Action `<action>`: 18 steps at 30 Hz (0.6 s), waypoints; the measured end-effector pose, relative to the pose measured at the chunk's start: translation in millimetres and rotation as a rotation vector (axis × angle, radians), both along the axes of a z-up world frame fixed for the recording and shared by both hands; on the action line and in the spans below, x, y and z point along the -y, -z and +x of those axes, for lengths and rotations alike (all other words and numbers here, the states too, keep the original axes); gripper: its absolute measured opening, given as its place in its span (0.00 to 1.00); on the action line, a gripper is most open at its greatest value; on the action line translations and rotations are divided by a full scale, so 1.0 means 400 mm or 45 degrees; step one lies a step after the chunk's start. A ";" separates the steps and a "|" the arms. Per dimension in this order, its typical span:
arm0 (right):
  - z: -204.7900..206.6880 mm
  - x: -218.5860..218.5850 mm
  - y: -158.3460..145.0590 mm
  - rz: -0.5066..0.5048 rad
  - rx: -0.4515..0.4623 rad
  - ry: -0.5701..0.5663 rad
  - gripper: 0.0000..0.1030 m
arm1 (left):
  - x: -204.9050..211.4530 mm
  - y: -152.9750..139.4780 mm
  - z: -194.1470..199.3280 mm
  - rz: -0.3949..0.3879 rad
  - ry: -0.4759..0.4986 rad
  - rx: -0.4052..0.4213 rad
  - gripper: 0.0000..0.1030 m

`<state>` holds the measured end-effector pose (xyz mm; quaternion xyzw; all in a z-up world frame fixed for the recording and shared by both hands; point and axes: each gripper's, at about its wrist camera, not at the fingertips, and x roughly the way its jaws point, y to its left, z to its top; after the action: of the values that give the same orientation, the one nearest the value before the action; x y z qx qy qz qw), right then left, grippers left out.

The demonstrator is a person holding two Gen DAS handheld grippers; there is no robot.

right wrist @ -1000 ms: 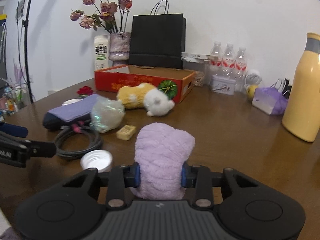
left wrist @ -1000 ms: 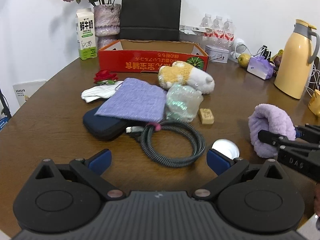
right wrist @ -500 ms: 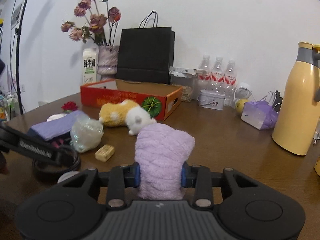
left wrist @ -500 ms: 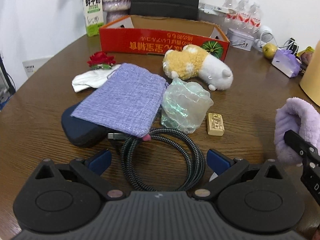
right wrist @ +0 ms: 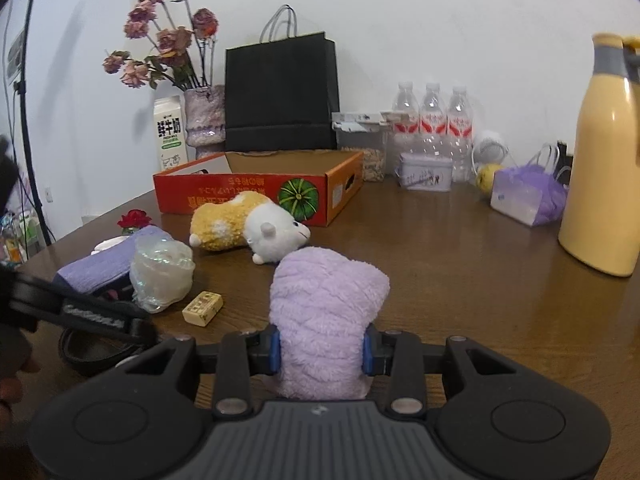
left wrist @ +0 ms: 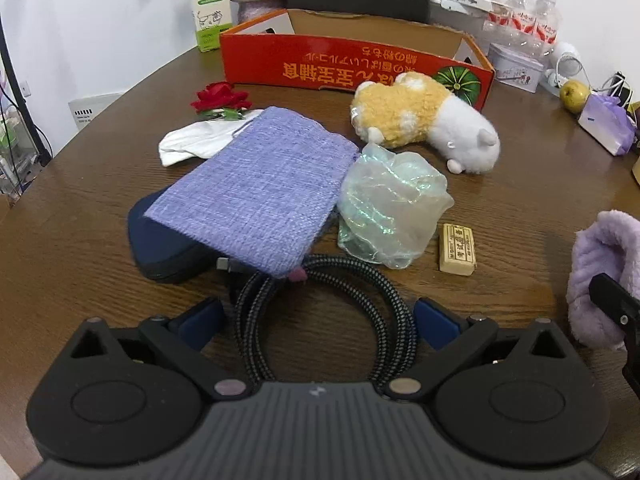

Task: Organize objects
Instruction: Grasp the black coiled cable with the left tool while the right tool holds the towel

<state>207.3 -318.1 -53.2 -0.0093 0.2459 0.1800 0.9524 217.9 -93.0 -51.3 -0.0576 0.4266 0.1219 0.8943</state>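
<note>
My right gripper (right wrist: 319, 350) is shut on a fluffy lilac towel roll (right wrist: 326, 304), held above the table; the roll also shows at the right edge of the left wrist view (left wrist: 604, 264). My left gripper (left wrist: 318, 316) is open, its blue pads on either side of a coiled black braided cable (left wrist: 320, 308). Beyond the cable lie a purple woven pouch (left wrist: 256, 188) on a navy case (left wrist: 160, 240), a crumpled clear bag (left wrist: 390, 208), a small tan block (left wrist: 457, 248), a yellow-and-white plush (left wrist: 424, 120), a white cloth (left wrist: 196, 142) and a red rose (left wrist: 220, 100). An open red cardboard box (left wrist: 352, 60) stands behind.
At the table's back stand a milk carton (right wrist: 170, 138), a vase of dried flowers (right wrist: 204, 120), a black paper bag (right wrist: 280, 92), three water bottles (right wrist: 432, 120) and a tin (right wrist: 426, 172). A purple bag (right wrist: 528, 196) and a yellow thermos (right wrist: 604, 160) stand at the right.
My left gripper moved forward over the coiled cable, which now lies between its open fingers. My right gripper lifted and moved the lilac towel roll forward toward the plush.
</note>
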 end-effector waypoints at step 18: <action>0.010 0.012 0.004 0.043 -0.036 0.000 0.33 | -0.035 0.004 -0.076 0.022 0.163 0.040 0.89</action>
<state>211.5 -322.8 -54.8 0.0094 0.2562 0.1843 0.9489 187.5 -79.0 -52.8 -0.0243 0.4142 0.0673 0.9074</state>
